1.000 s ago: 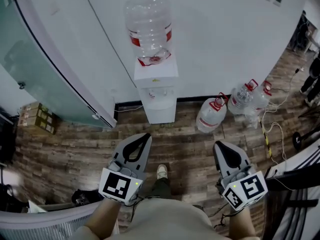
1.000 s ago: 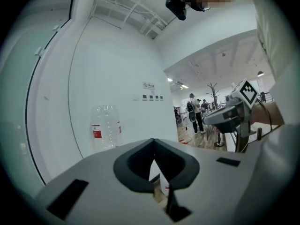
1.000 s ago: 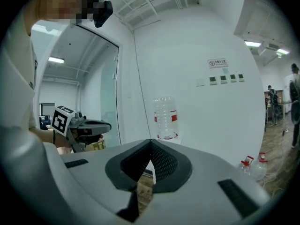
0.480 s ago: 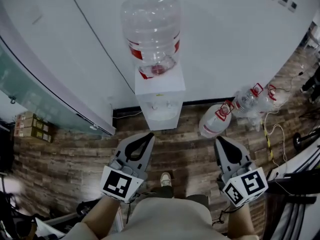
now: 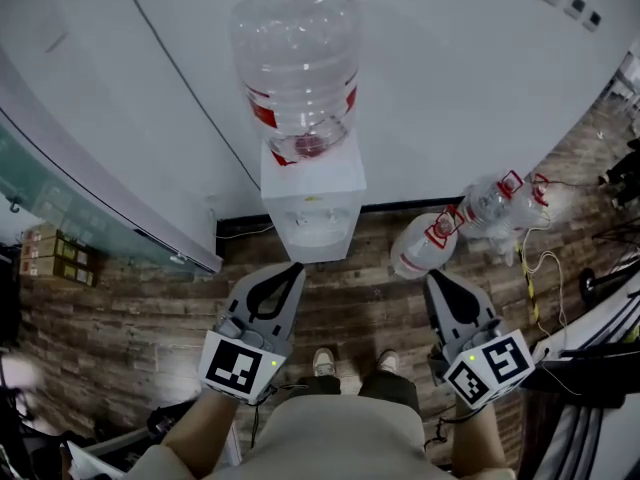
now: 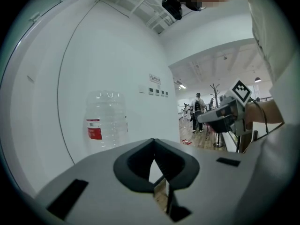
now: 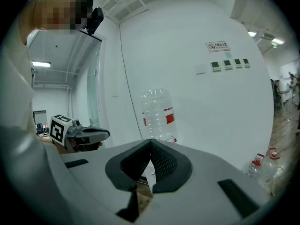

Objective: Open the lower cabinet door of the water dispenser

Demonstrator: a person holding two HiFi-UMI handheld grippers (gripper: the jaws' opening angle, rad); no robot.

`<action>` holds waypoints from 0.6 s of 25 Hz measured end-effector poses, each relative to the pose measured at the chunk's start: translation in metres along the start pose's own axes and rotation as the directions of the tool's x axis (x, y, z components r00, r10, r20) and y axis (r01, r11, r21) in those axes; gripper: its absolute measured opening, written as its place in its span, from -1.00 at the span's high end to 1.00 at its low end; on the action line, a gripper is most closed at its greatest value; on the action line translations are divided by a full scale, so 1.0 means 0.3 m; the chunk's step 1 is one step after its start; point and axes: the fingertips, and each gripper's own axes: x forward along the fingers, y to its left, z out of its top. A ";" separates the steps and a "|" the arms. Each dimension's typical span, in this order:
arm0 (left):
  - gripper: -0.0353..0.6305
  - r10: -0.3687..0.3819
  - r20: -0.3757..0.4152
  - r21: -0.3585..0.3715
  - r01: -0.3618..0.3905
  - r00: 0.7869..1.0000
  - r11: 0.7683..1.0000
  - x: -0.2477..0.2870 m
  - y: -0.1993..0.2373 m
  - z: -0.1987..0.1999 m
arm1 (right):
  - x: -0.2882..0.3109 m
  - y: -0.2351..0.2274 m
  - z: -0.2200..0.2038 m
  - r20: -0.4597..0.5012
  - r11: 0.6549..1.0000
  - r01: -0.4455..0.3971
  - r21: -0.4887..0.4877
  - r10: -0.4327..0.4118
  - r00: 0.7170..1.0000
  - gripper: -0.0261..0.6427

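Note:
The white water dispenser [image 5: 312,193] stands against the wall with a clear bottle [image 5: 297,63] on top; seen from above, its lower cabinet door is hidden. The bottle [image 6: 105,121] also shows above the jaws in the left gripper view, and the bottle [image 7: 159,114] in the right gripper view. My left gripper [image 5: 296,268] hangs shut and empty just short of the dispenser's foot, slightly left of it. My right gripper [image 5: 432,278] is shut and empty too, off to the dispenser's right. Their jaws cover the dispenser's body in both gripper views.
Spare water bottles [image 5: 425,243] lie on the wood floor right of the dispenser, with cables [image 5: 535,268] beside them. A glass partition [image 5: 60,198] and cardboard boxes [image 5: 50,258] are at the left. The person's shoes [image 5: 323,361] stand between the grippers.
Both grippers have moved forward toward the dispenser, which now looks larger and closer. The person has stepped up, and both shoes now show side by side.

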 end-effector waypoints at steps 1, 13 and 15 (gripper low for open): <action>0.88 0.003 -0.004 -0.002 -0.003 1.000 1.000 0.011 -0.005 -0.003 | -0.001 -0.013 -0.003 -0.004 1.000 0.000 -0.001 0.000 1.000 0.90; 0.88 0.151 -0.049 0.011 -0.150 0.987 0.989 0.175 -0.084 -0.052 | 0.019 -0.257 -0.077 -0.039 0.992 -0.125 -0.013 0.124 0.991 0.90; 0.88 0.181 -0.051 0.008 -0.181 0.982 0.984 0.212 -0.089 -0.078 | 0.052 -0.305 -0.100 -0.029 0.988 -0.154 -0.005 0.154 0.988 0.85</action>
